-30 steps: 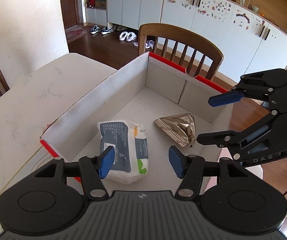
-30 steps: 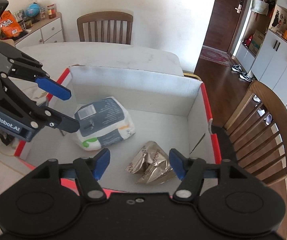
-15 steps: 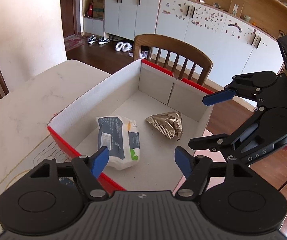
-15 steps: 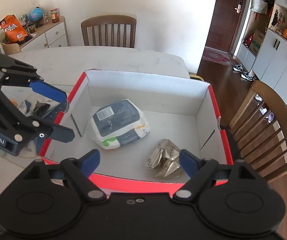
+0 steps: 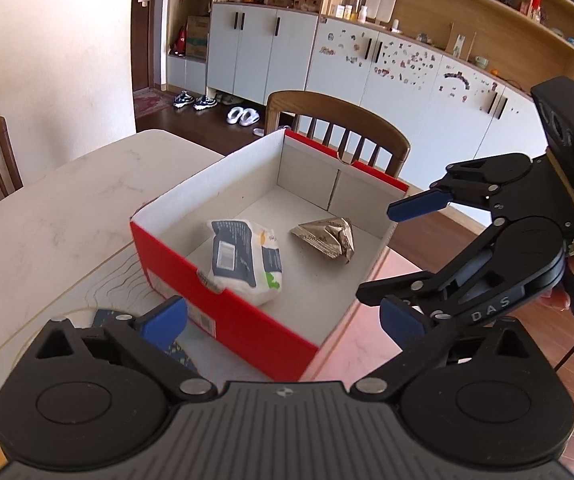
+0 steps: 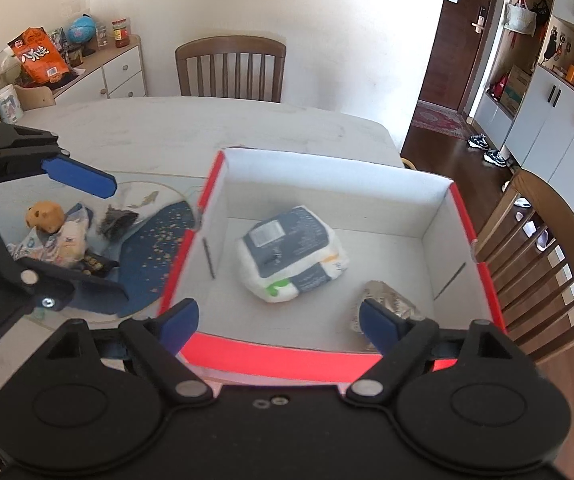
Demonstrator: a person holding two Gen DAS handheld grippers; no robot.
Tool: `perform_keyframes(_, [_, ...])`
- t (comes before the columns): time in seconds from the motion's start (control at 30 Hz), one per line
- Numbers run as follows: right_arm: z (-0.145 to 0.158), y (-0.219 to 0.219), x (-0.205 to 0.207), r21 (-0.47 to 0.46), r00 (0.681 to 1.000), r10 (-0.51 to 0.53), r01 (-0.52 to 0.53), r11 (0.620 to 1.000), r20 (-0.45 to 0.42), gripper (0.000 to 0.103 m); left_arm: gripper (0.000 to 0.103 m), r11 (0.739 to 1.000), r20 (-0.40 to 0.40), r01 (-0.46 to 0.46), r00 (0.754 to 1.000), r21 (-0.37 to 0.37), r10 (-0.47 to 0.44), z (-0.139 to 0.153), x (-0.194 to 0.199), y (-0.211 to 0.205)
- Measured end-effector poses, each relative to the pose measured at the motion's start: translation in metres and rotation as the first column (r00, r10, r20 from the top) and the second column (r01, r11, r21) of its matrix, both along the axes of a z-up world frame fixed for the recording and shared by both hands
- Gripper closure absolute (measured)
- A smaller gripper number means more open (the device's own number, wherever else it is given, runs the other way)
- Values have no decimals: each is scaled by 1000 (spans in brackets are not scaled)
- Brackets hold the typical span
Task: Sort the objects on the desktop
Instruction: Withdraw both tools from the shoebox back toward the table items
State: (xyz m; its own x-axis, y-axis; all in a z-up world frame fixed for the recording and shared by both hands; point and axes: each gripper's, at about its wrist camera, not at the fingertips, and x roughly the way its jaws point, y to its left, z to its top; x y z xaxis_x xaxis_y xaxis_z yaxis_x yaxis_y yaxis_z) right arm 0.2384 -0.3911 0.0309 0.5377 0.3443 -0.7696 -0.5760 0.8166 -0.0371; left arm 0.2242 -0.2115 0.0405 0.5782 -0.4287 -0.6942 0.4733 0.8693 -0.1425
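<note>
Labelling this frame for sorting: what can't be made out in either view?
- Foil packet, right wrist view: its near part is behind the right gripper's finger.
- Small items beside the box, right wrist view: heaped, partly behind the left gripper; individual kinds unclear.
- Wipes pack print: too small to read, both views.
- Blue mat, left wrist view: mostly behind that gripper's own body.
</note>
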Motion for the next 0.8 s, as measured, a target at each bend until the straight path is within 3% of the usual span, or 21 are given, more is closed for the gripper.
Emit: perform_keyframes(0.8, [6, 99, -68, 9, 998, 57, -57, 998, 18, 15, 0, 998, 30, -60, 998, -8, 60, 4, -80, 104])
